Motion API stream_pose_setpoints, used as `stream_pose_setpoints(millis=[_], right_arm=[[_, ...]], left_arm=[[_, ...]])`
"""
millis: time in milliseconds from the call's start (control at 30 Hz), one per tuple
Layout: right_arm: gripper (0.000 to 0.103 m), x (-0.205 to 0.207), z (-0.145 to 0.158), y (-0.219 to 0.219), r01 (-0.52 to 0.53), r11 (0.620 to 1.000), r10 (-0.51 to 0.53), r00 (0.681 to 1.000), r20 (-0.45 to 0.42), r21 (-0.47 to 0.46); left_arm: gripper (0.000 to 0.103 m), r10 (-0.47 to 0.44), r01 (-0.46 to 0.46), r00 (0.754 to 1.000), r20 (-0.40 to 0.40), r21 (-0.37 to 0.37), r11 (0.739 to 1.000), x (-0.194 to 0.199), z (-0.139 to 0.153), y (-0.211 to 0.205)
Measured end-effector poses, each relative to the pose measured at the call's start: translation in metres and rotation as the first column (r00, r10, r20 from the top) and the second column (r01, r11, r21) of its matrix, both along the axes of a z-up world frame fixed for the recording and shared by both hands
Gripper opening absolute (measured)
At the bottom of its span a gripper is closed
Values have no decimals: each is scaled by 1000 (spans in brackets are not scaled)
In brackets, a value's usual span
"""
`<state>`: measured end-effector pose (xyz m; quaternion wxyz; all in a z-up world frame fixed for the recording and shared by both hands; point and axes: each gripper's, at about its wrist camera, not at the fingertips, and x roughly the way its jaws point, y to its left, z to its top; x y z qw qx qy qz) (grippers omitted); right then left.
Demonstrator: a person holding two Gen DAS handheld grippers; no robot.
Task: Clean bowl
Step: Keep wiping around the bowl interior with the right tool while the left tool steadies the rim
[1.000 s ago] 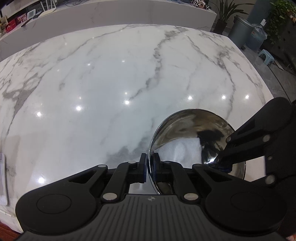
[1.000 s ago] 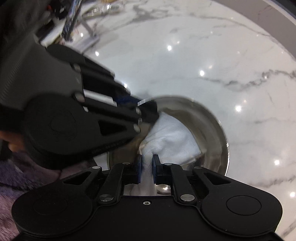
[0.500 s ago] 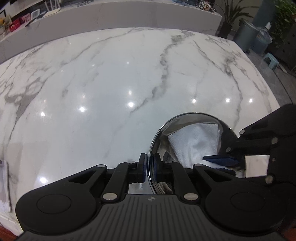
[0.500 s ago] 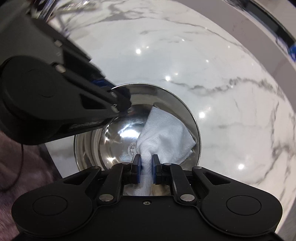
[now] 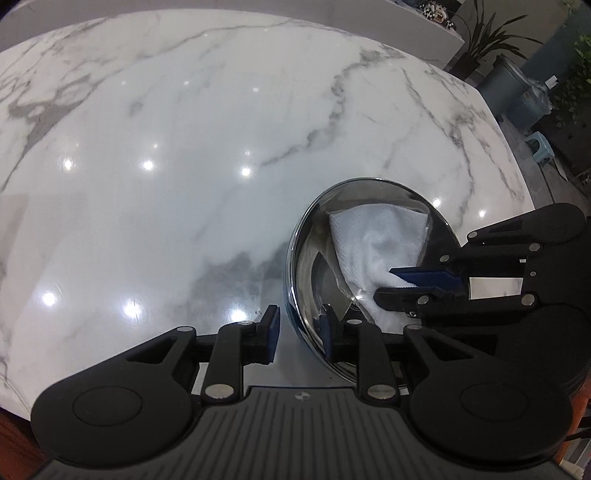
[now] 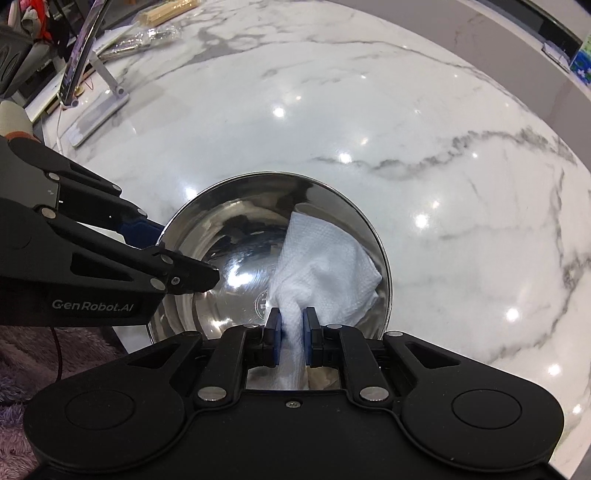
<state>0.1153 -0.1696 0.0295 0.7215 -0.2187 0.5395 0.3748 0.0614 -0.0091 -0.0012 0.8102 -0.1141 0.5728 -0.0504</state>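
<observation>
— Shiny steel, is that the bowl (image 6: 236, 266)? Where is it?

— Yes. It sits on the white marble table (image 6: 424, 122), near the edge closest to the person. A white paper towel (image 6: 325, 273) lies inside it, up against the right wall.

— Who has the towel?

— The right gripper (image 6: 292, 338). Its two blue pads (image 6: 276, 339) are squeezed tight on a bunched end of the towel, low in the bowl.

— And the other tongs?

— The left gripper (image 5: 300, 334) is spread wide. One finger is outside the bowl's rim and the other is inside, so the rim runs between them. The pads do not seem to press on it.

— Anything else on the table?

— In the right wrist view, a phone on a stand (image 6: 79, 66) and some plastic wrapping (image 6: 147, 35) sit at the far left side. In the left wrist view, grey bins (image 5: 511, 86) and a plant (image 5: 484, 35) stand past the table.
</observation>
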Motion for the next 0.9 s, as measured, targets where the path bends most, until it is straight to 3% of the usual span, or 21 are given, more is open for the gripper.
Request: stream_pose_setpoints(millis=[167, 333, 467, 633, 700, 833, 900], right_arm=[[10, -1, -1, 0, 9, 1000, -8, 999, -32, 18], [10, -6, -4, 8, -34, 995, 49, 986, -161, 95], [10, -13, -4, 18, -97, 995, 99, 988, -118, 29], [9, -25, 0, 28, -164, 972, 176, 982, 65, -166], [9, -26, 0, 28, -160, 971, 177, 981, 79, -179], [9, -23, -1, 24, -136, 979, 147, 987, 60, -153], [10, -20, -1, 21, -124, 983, 132, 990, 49, -138]], left_arm=[[9, -18, 17, 1000, 22, 47, 999, 4, 4, -4], [5, -35, 33, 999, 25, 84, 996, 8, 5, -8], [5, -54, 51, 998, 28, 97, 994, 7, 5, -9], [5, -59, 56, 998, 32, 100, 993, 7, 5, -8], [5, -58, 54, 998, 33, 102, 993, 7, 5, -9], [13, -68, 71, 996, -62, 50, 996, 7, -4, -9], [14, -73, 75, 995, -65, 36, 997, 3, -7, -10]])
